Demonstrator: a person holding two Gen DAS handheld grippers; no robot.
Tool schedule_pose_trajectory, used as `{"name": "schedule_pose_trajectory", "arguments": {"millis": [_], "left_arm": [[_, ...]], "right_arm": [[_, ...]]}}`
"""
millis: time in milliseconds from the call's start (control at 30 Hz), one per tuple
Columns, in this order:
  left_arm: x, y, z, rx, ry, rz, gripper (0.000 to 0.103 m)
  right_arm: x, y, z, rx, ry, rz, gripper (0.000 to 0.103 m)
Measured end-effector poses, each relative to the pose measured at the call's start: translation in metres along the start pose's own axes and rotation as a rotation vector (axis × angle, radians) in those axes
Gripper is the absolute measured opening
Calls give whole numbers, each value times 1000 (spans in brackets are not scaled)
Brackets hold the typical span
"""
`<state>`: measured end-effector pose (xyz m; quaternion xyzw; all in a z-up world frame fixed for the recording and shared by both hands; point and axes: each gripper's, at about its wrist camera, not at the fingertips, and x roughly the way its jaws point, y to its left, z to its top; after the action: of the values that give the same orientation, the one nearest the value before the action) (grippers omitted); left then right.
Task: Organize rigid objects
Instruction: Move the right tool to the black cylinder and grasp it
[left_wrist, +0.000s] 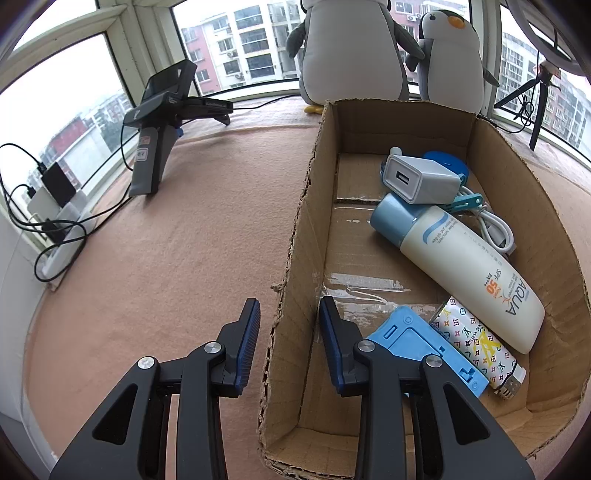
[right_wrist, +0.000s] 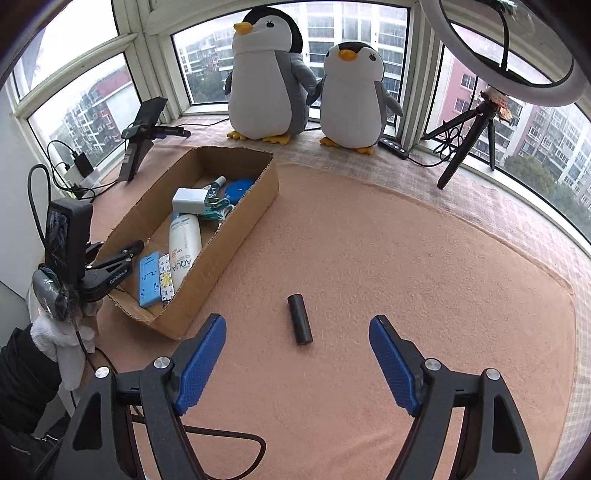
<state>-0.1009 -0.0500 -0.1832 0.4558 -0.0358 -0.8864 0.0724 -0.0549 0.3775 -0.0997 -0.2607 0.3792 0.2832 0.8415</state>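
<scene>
A black cylinder (right_wrist: 300, 319) lies on the pink mat, just ahead of and between the fingers of my right gripper (right_wrist: 297, 347), which is open and holds nothing. The cardboard box (right_wrist: 236, 236) left of it holds a sunscreen bottle (left_wrist: 465, 266), a white USB charger (left_wrist: 421, 179), a blue flat case (left_wrist: 424, 343), a patterned lighter (left_wrist: 476, 343), a blue disc (left_wrist: 448, 162) and a white cable (left_wrist: 495, 225). My left gripper (left_wrist: 290, 332) is open and straddles the box's left wall (left_wrist: 295, 288), one finger inside and one outside. From the right wrist view, the left gripper (right_wrist: 127, 254) sits at the box's near-left edge.
Two plush penguins (right_wrist: 269, 81) stand at the window behind the box. A dark stand (left_wrist: 159, 122) with cables and a power strip (left_wrist: 55, 229) sits at the left. A tripod (right_wrist: 469, 136) with a ring light (right_wrist: 517, 74) stands at the back right. The pink mat (right_wrist: 406, 258) spreads right of the box.
</scene>
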Motion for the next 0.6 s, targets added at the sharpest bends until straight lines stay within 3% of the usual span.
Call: {"name": "schedule_pose_trajectory", "arguments": {"millis": [67, 200, 267, 600], "left_arm": [[0, 0, 0, 0, 0, 0, 31], [0, 1, -1, -2, 0, 0, 31], [0, 1, -1, -2, 0, 0, 31], [0, 1, -1, -2, 0, 0, 31]], "right_arm": [[14, 1, 0, -11, 25, 9, 61], [39, 4, 2, -41, 73, 13, 57], [51, 5, 3, -48, 99, 12, 49], [85, 1, 6, -34, 184, 6, 40]]}}
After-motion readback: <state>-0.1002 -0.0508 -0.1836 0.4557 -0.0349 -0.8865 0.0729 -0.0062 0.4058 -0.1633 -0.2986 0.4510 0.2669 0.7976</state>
